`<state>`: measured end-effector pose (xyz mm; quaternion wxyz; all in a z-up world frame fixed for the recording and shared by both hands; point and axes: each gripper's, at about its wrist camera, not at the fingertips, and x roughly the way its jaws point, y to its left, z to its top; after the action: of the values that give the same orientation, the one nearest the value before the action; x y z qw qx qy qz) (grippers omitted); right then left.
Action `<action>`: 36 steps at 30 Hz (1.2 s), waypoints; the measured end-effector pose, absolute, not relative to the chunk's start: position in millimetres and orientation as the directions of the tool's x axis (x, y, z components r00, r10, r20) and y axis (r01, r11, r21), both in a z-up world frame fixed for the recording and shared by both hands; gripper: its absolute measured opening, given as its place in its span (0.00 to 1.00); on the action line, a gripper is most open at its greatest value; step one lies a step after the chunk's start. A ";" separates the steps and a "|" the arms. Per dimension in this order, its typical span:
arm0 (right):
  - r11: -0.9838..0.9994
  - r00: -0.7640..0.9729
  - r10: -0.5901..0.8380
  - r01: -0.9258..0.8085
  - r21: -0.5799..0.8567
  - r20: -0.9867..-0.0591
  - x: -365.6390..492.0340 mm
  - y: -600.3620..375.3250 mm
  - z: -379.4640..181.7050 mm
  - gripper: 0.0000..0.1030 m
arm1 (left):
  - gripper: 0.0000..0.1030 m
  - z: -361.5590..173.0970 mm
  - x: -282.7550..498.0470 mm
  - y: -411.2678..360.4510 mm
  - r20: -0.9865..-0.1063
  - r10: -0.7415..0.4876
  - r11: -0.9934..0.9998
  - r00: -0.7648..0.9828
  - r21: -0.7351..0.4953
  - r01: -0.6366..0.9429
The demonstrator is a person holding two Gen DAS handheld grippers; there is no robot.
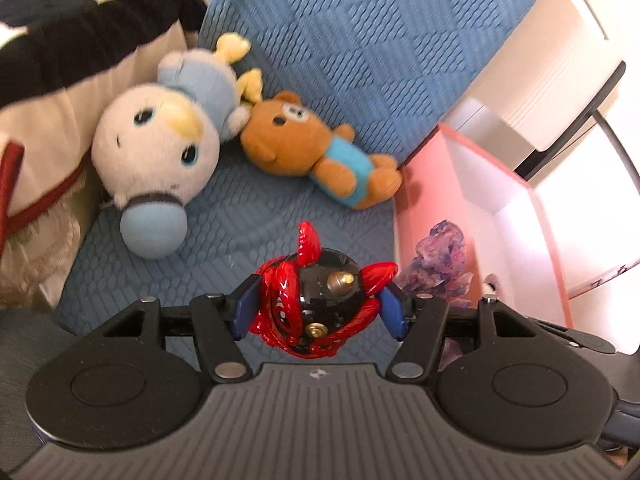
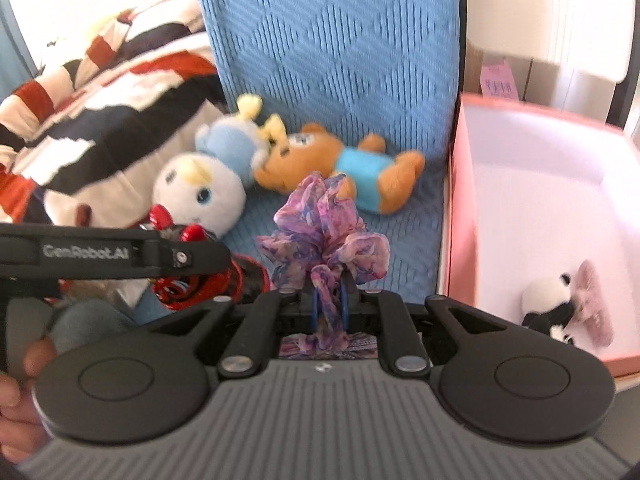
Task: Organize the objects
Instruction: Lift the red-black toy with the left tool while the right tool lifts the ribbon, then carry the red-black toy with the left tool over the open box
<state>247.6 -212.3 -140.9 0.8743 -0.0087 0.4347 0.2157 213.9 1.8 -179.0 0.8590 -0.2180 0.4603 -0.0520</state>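
Toys are split between the two tongs and a blue textured seat cushion (image 1: 312, 40). A glossy black round toy with red ribbed legs and brass studs (image 1: 324, 300) sits between the blue pads of the left tongs (image 1: 320, 308), which are clamped on its sides; it is roughly ball-shaped, with no clear long axis, and its legs splay outward to both sides and toward the seat back. The right tongs (image 2: 329, 304) are pressed together on a thin fold of a purple and pink sheer fabric scrunchie (image 2: 324, 232), whose ruffled bulk stands out beyond the fingertips, its length running straight ahead along the fingers.

On the cushion lie two plush toys. A white plush with a light blue cap, blue snout and yellow ribbons (image 1: 160, 156) lies with its snout pointing toward the left tongs. Beside it, touching at the head, a brown teddy bear in a turquoise shirt (image 1: 320, 156) lies on its back, its long axis running across the seat, head toward the white plush and feet toward a pink open box with a white inside (image 2: 560, 208). The box stands just beside the cushion's right edge. Inside it, near one corner, a small black and white panda plush (image 2: 548, 304) rests against something pale pink and fuzzy. A striped red, black and white blanket (image 2: 100, 92) is bunched at the cushion's left.
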 end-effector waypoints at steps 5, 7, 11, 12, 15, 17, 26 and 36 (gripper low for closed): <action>0.907 0.557 0.381 -0.378 0.182 -0.738 249.6 -223.9 -110.0 0.15 | 0.65 -153.9 214.5 -2.2 -0.753 -0.313 0.888 0.578 -0.448 -0.103; 0.905 0.568 0.389 -0.381 0.187 -0.725 250.1 -227.9 -98.4 0.15 | 0.65 -144.3 214.0 -4.6 -0.745 -0.320 0.885 0.586 -0.456 -0.095; 0.902 0.597 0.400 -0.393 0.181 -0.696 251.4 -236.3 -74.7 0.15 | 0.65 -120.8 214.6 -11.6 -0.728 -0.323 0.884 0.605 -0.460 -0.081; 0.900 0.601 0.404 -0.396 0.182 -0.690 251.5 -239.0 -70.0 0.15 | 0.65 -115.0 215.0 -13.3 -0.723 -0.325 0.883 0.610 -0.463 -0.078; 0.897 0.618 0.410 -0.404 0.177 -0.671 252.6 -245.9 -57.0 0.15 | 0.65 -95.2 216.4 -20.3 -0.702 -0.335 0.879 0.629 -0.474 -0.060; 0.897 0.628 0.413 -0.407 0.174 -0.659 253.8 -251.4 -49.6 0.15 | 0.65 -81.6 217.2 -27.5 -0.690 -0.335 0.880 0.642 -0.473 -0.048; 0.905 0.666 0.410 -0.384 0.185 -0.623 263.2 -291.3 -27.7 0.15 | 0.65 -38.5 230.8 -66.0 -0.651 -0.350 0.886 0.674 -0.463 0.013; 0.940 0.692 0.338 -0.284 0.190 -0.638 281.0 -350.7 -44.7 0.15 | 0.65 -28.7 253.1 -125.2 -0.639 -0.389 0.883 0.663 -0.463 0.072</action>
<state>281.0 -350.7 -44.7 0.9190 0.0383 0.3541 0.1692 253.1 -125.2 -28.7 0.8889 -0.2036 0.3894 -0.1299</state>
